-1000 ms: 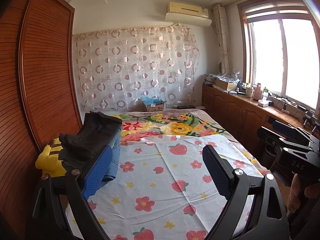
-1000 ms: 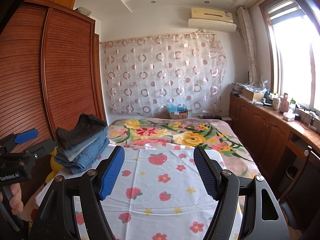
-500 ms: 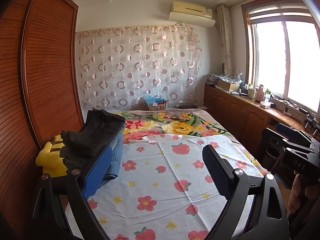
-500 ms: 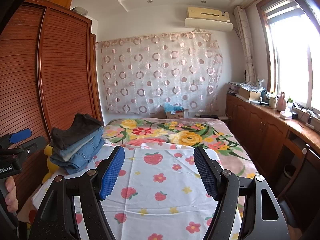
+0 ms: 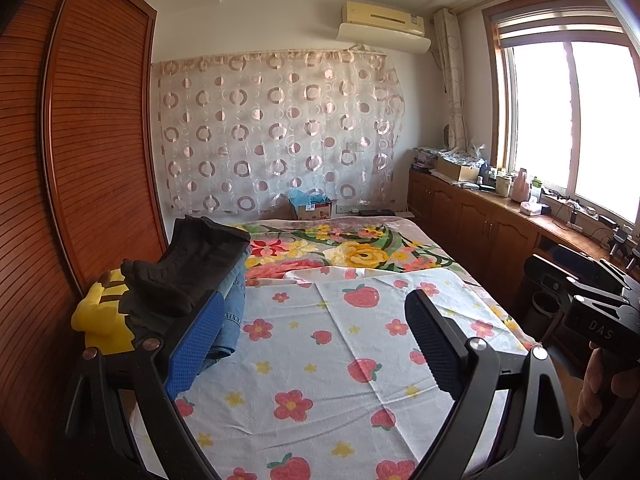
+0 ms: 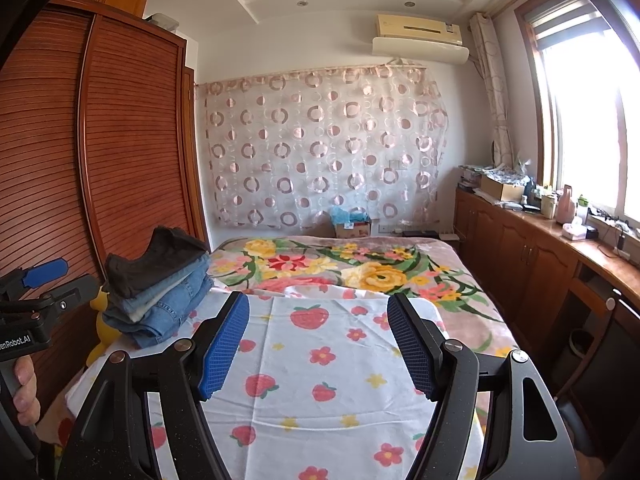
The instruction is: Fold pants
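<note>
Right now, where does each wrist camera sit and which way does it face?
Left wrist: on the left gripper, jaws open and empty, looking along the bed to the curtain; the hand holding the right gripper shows at right.
Right wrist: on the right gripper, jaws open and empty, facing the same way; the left gripper shows at left.
Shared: strawberry sheet, pile of folded pants, curtain.

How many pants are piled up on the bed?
4 that show, stacked at the bed's left edge: dark pants on top, three denim pairs beneath. Folds may hide more.
</note>
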`<state>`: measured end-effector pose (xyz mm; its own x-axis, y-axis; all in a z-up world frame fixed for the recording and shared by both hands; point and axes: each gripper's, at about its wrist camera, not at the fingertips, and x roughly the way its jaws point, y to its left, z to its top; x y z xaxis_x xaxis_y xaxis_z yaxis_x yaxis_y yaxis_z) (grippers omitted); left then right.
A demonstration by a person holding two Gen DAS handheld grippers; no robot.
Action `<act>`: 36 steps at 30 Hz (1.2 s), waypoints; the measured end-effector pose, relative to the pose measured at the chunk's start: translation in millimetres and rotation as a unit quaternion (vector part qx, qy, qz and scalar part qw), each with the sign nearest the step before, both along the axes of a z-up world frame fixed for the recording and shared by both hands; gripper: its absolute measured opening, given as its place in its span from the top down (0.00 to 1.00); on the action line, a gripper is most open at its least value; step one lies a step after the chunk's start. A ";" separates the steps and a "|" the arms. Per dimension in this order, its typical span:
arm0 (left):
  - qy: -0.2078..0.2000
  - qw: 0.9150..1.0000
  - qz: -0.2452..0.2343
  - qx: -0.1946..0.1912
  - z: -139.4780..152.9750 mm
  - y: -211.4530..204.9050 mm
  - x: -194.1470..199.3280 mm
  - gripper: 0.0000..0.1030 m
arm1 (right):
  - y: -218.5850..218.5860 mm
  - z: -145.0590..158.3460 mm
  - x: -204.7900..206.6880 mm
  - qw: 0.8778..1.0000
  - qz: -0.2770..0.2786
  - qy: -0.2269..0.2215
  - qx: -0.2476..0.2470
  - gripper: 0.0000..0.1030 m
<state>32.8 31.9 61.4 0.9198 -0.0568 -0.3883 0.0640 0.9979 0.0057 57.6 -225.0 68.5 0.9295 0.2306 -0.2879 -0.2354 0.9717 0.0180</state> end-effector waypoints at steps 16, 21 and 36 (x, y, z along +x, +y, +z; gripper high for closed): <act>0.000 1.000 0.000 0.000 1.2 -0.6 -0.1 0.11 | -1.9 -1.0 0.6 1.000 0.002 -0.001 0.002 0.29; 0.000 1.000 0.000 0.001 1.3 -0.7 -0.1 0.11 | -2.0 -0.8 0.8 1.000 0.002 -0.001 0.001 0.29; 0.000 1.000 0.000 0.001 1.6 -1.4 0.1 0.11 | -2.4 -1.7 0.7 1.000 0.002 -0.001 0.001 0.29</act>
<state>32.9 30.5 62.9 0.9197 -0.0554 -0.3887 0.0631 0.9980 0.0071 58.3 -227.4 66.9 0.9293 0.2349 -0.2851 -0.2393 0.9707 0.0198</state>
